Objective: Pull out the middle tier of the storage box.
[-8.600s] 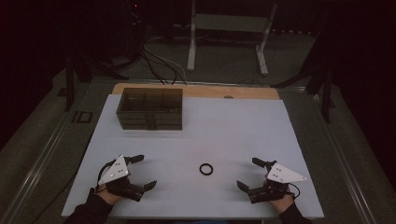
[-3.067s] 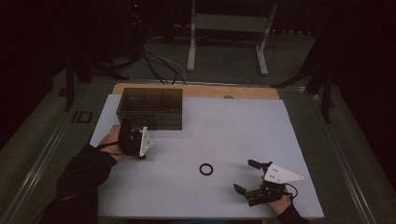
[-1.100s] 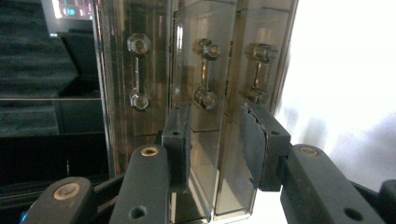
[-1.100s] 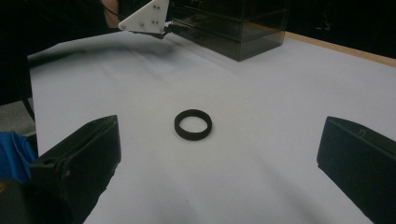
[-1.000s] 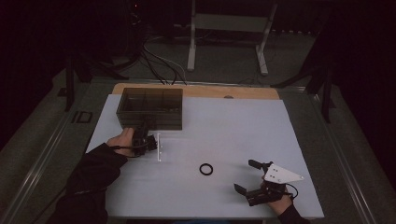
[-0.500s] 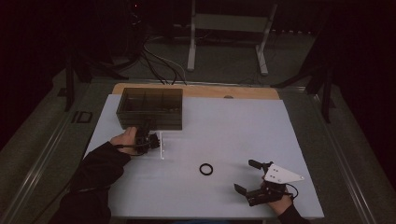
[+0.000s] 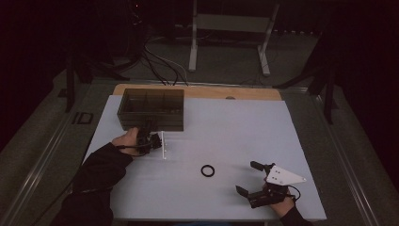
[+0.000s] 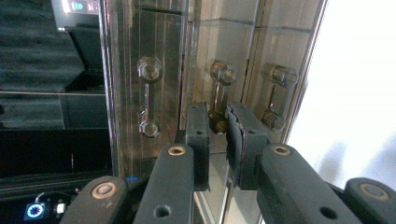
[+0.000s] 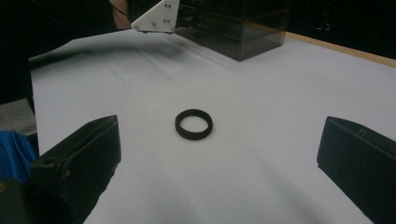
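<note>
— Left fingers have come up from the near edge of the bench to the front of the drawer box, and they have just been closing with a drawer handle between them.

— Are they clamped on it?

— It looks so. In the left gripper view the two pads stand one on each side of the middle handle's bar, near one of its ends, with hardly any gap left. The left gripper sits right against the box front.

— And the other hand?

— The right gripper rests well away from the box, at the near edge, fingers spread wide and holding nothing. A black ring lies flat between it and the box, apart from both.

— How should the drawer be drawn?

— I'd pull straight back from the box front, level with the bench, so the drawer doesn't bind. The grip sits toward one end of the bar, so a slow, even pull should keep the handle from slipping out. The box looks light, so it may slide along if tugged sharply.
</note>
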